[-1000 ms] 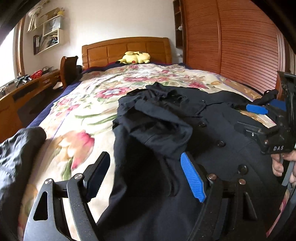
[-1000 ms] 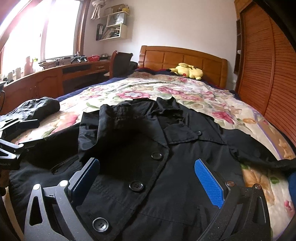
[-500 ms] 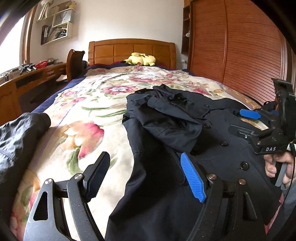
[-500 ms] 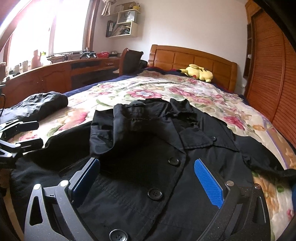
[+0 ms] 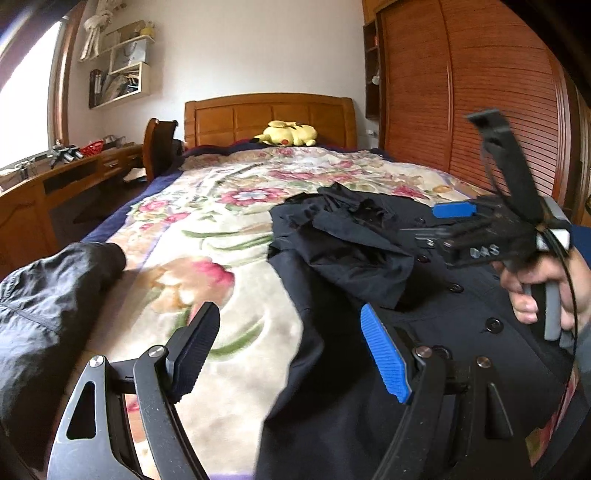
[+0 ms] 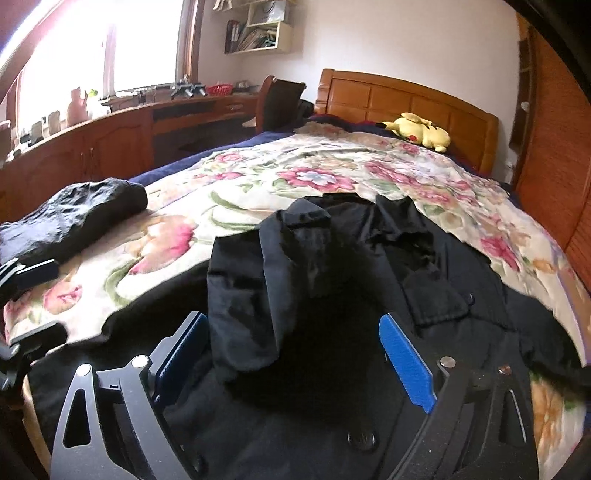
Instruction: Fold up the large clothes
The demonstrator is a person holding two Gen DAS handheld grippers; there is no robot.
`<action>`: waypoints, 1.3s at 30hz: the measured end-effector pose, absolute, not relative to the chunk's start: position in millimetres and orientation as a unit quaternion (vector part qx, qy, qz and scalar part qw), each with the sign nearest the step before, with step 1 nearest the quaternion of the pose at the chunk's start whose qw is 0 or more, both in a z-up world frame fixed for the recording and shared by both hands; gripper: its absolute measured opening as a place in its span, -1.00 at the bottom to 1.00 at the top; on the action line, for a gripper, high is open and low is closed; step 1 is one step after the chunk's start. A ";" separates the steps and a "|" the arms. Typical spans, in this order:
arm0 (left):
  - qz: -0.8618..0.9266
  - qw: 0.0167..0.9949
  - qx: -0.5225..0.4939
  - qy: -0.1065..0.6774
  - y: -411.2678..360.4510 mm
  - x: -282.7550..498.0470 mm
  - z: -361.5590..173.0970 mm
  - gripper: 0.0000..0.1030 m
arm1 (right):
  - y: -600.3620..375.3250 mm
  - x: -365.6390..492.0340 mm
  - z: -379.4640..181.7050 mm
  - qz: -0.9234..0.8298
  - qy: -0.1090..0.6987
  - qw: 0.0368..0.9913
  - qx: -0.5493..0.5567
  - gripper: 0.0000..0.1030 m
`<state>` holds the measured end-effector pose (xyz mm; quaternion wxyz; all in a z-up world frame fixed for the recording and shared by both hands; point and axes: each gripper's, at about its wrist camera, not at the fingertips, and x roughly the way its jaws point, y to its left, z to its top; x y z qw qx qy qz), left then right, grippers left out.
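Coat [image 5: 369, 332] unchanged on bed [image 5: 221, 229] — both hand-held grippers raised, still open

One marking can be read: pale capital letters, apparently "DAS", though the first letter is blurred, stand on the side of the black body of the right gripper [image 5: 452, 218], seen at the right of the left wrist view. The books on the far cream wall shelf [image 6: 258, 35] show no readable lettering.
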<state>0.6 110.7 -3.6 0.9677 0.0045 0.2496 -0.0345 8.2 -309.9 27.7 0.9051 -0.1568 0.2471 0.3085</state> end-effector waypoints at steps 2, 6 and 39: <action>-0.033 0.969 0.001 0.247 116.8 -1.9 -1.9 0.55 | -297.7 16.9 30.7 0.306 0.255 0.903 -0.165 0.80; -0.027 0.970 -0.007 0.242 131.0 -7.7 -0.1 0.55 | -272.6 34.0 26.6 0.299 0.276 0.894 -0.187 0.60; -0.058 0.972 -0.014 0.225 124.7 -21.8 8.5 0.55 | -370.3 -24.2 54.1 0.215 0.196 0.950 -0.110 -0.86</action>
